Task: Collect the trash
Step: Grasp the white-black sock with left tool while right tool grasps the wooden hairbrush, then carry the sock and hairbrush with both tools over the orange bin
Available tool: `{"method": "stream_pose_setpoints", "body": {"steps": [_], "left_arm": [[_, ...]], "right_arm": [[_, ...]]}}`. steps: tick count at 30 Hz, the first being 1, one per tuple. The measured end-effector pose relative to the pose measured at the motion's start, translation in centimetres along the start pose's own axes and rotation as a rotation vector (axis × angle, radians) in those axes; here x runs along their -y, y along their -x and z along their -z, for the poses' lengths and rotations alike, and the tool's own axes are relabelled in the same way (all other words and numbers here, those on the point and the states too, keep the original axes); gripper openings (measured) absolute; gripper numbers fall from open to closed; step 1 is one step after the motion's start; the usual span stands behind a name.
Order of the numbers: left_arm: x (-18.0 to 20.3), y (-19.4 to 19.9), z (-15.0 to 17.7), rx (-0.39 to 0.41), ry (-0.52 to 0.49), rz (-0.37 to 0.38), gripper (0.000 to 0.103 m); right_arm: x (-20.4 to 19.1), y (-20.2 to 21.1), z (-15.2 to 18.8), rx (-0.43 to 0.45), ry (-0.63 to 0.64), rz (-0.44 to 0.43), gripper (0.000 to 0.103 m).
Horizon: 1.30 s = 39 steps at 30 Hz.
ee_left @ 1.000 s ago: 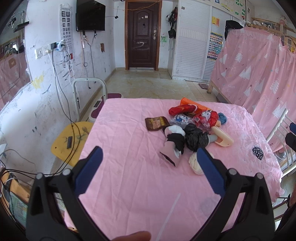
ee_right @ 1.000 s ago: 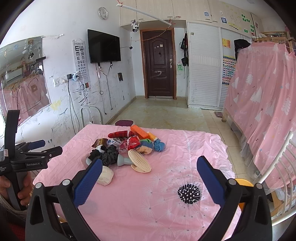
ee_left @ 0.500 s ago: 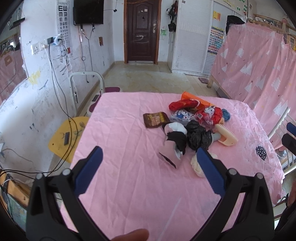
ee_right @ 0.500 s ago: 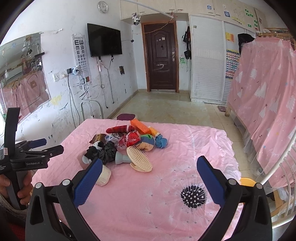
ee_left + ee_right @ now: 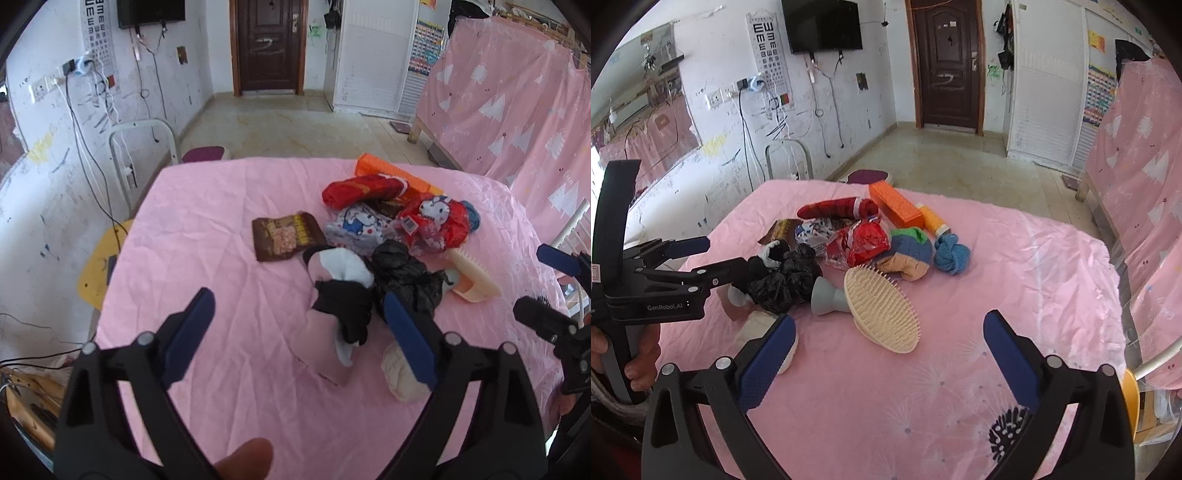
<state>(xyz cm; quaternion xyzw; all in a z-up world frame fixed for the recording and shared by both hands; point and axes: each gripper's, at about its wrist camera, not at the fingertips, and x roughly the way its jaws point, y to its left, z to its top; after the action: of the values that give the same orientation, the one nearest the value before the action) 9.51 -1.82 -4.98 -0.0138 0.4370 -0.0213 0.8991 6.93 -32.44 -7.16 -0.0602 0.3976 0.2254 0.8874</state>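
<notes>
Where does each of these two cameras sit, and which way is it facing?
Left wrist view: sits on the left gripper, looking down over the pink table; its closing jaws hold nothing, a fingertip shows below.
Right wrist view: sits on the right gripper, jaws open, facing the same table; the left hand shows.
Both share the black bag and cream brush.

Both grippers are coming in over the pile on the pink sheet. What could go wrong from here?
1. The black bag is tangled with a sock that isn't trash; the closing, still empty left gripper may snag both.
2. The wrappers overlap socks and a comb, so a wrapper may drag them along.
3. The right gripper is open nearby; the two could collide.
</notes>
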Motion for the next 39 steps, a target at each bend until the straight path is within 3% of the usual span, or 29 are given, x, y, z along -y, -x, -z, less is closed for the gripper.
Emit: {"method": "stream_pose_setpoints", "body": {"steps": [2,4,9,13,15,17,20,27,33,39], "left_arm": [[-0.3,-0.3,0.1,-0.009,-0.001,0.007,0.086],[-0.4,-0.7,0.1,-0.018,-0.005,0.011,0.084],[-0.3,-1.8,0.1,-0.055,-0.013,0.05,0.078],[0.0,-2.7,0.0,-0.079,-0.025,0.09,0.063],[0.1,-2.9,0.0,-0.085,-0.029,0.115,0.055],[0.5,-2.9,0.1,-0.089,-0.039,0.148,0.039],[1.2,-2.7,0.2,-0.082,-0.056,0.145,0.032],[1.3,-1.5,0.4,-0.057,-0.055,0.092,0.03],[1.3,0.7,-0.1,-0.008,-0.059,0.037,0.03],[4.7,3.1,-1.7,0.054,-0.141,0.039,0.03]], "right_arm": [[-0.3,-0.9,-0.1,-0.021,0.021,-0.007,0.084],[-0.6,-1.9,-0.2,-0.045,0.038,-0.017,0.07],[-0.7,-3.7,-0.3,-0.085,0.055,-0.022,0.05],[-0.2,-4.6,-0.1,-0.106,0.049,-0.025,0.021],[0.0,-4.7,0.0,-0.101,0.049,-0.034,0.021],[0.2,-4.5,0.0,-0.091,0.048,-0.039,0.018],[0.8,-4.0,-0.1,-0.068,0.027,-0.047,0.01],[1.7,-2.7,-0.2,-0.037,-0.007,-0.083,0.001],[2.2,-0.2,0.0,0.019,-0.019,-0.119,0.001],[4.0,2.9,0.3,0.093,-0.058,-0.132,0.0]]}}
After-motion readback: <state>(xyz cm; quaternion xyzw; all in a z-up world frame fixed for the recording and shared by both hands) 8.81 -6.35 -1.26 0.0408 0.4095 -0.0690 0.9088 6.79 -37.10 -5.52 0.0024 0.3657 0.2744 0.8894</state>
